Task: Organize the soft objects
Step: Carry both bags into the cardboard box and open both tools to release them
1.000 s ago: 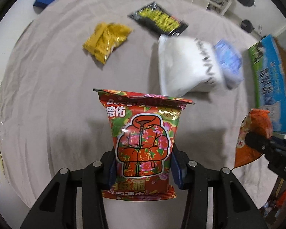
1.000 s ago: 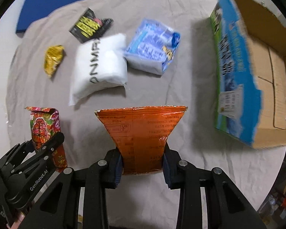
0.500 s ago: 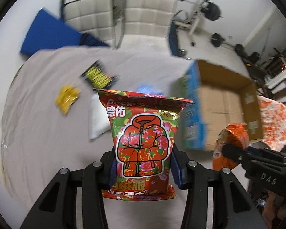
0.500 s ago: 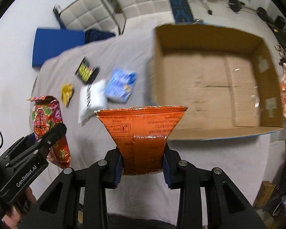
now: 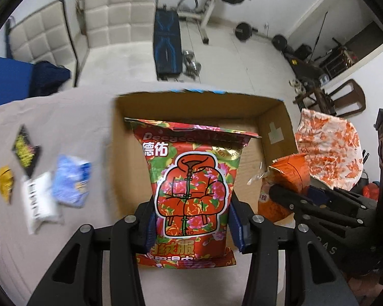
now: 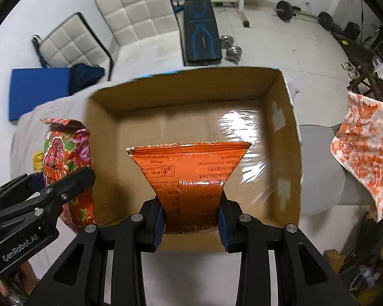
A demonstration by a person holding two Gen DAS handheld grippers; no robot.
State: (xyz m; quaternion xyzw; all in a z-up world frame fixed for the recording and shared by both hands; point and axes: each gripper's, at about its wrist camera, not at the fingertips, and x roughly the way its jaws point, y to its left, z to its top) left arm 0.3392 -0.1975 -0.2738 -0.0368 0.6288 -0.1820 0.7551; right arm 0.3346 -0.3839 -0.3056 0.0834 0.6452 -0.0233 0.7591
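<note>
My left gripper (image 5: 191,225) is shut on a red floral packet (image 5: 191,188) with a jacket picture, held upright in front of the open cardboard box (image 5: 275,117). My right gripper (image 6: 191,221) is shut on an orange packet (image 6: 189,170), held over the near wall of the same box (image 6: 186,91). The floral packet (image 6: 69,158) and left gripper also show at the left of the right wrist view. The orange packet (image 5: 288,178) shows at the right of the left wrist view. The box's visible floor is bare.
On the grey cloth (image 5: 71,117) left of the box lie a blue packet (image 5: 71,181), a white packet (image 5: 38,204), a black-and-yellow packet (image 5: 25,153) and a yellow packet (image 5: 5,182). White chairs (image 6: 140,20) and a weight bench (image 6: 201,35) stand beyond. An orange-patterned cloth (image 6: 367,137) hangs at right.
Both grippers have lifted and swung right from the packets on the cloth to the open box, each still holding its packet. The box now fills the middle of both views.
</note>
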